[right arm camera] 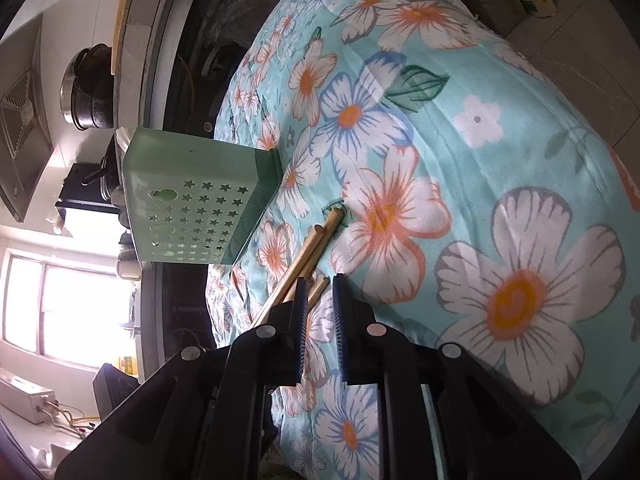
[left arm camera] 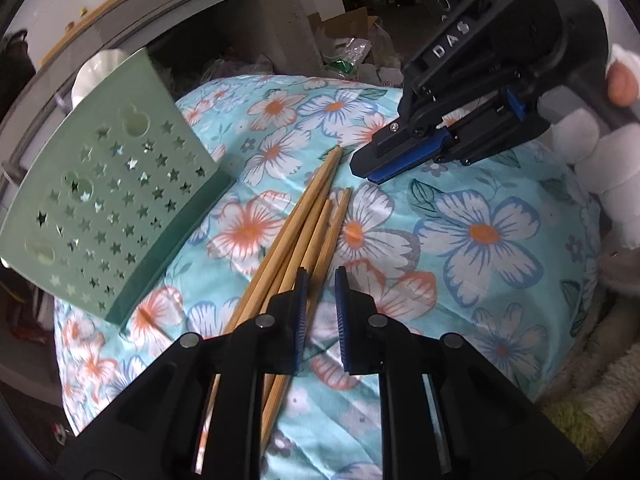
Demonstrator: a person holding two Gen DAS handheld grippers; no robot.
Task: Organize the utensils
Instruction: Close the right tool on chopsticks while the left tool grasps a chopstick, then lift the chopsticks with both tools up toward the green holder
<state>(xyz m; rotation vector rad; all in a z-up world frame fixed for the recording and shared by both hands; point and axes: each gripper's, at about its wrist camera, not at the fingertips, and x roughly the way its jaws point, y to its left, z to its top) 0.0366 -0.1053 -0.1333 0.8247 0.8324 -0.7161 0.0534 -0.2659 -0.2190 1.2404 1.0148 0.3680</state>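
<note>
My left claw point(left arm camera: 322, 320) hangs released, empty, just above the near ends of the bamboo chopsticks point(left arm camera: 304, 220) fanned on the flowered cloth point(left arm camera: 480, 280). My right claw point(right arm camera: 320, 324), also parted and empty, hovers at their far tips. Ahead-left stands the green star-punched holder point(left arm camera: 108, 208). Risk: the splayed sticks may scatter or roll if I pinch only one.

The green holder point(left arm camera: 116, 208) stands at the floral cloth's point(left arm camera: 480, 300) left edge, chopsticks point(left arm camera: 304, 232) just beside it. The cloth's right half lies open. The right gripper point(left arm camera: 374, 174) hangs over the far edge.
</note>
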